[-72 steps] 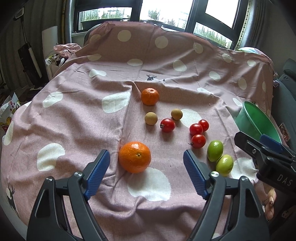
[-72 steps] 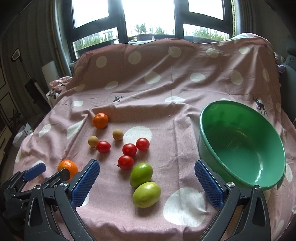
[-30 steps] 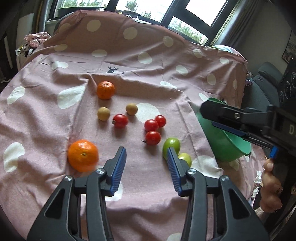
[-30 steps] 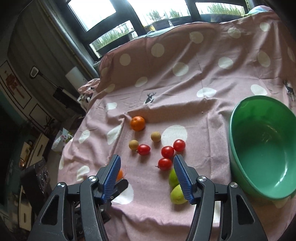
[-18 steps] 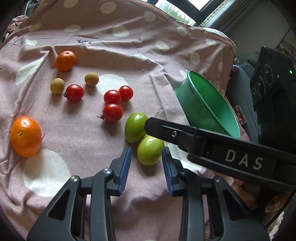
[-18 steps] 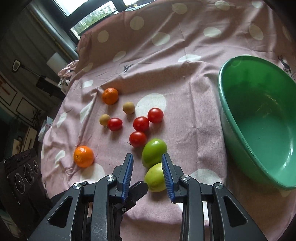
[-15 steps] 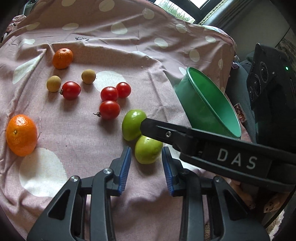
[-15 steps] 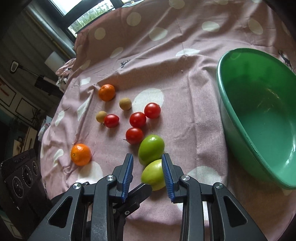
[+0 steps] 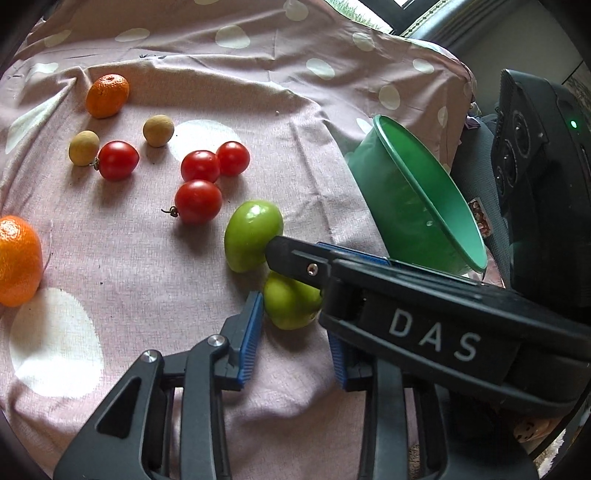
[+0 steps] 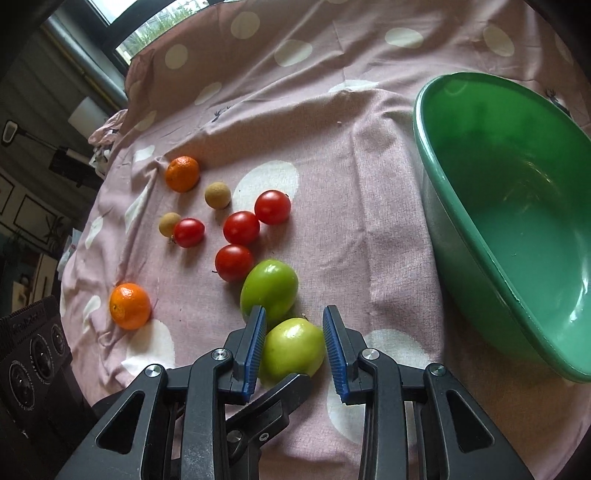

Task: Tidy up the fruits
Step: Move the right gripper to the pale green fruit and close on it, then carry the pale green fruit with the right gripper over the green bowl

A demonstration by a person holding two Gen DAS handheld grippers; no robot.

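Both grippers straddle the nearer green fruit, which also shows in the right wrist view, on the pink dotted cloth. My left gripper has a blue pad at each side of it, narrowly open. My right gripper does the same from above; its arm crosses the left wrist view. A second green fruit lies just beyond. Several red tomatoes, two brown fruits and two oranges lie to the left. The green bowl stands at the right, empty.
The cloth drapes over a raised back at the far side. A black device sits at the lower left of the right wrist view. A window is behind.
Both grippers moved in from apart and narrowed their jaws. They now both sit around the nearer green fruit, closer than half a second ago.
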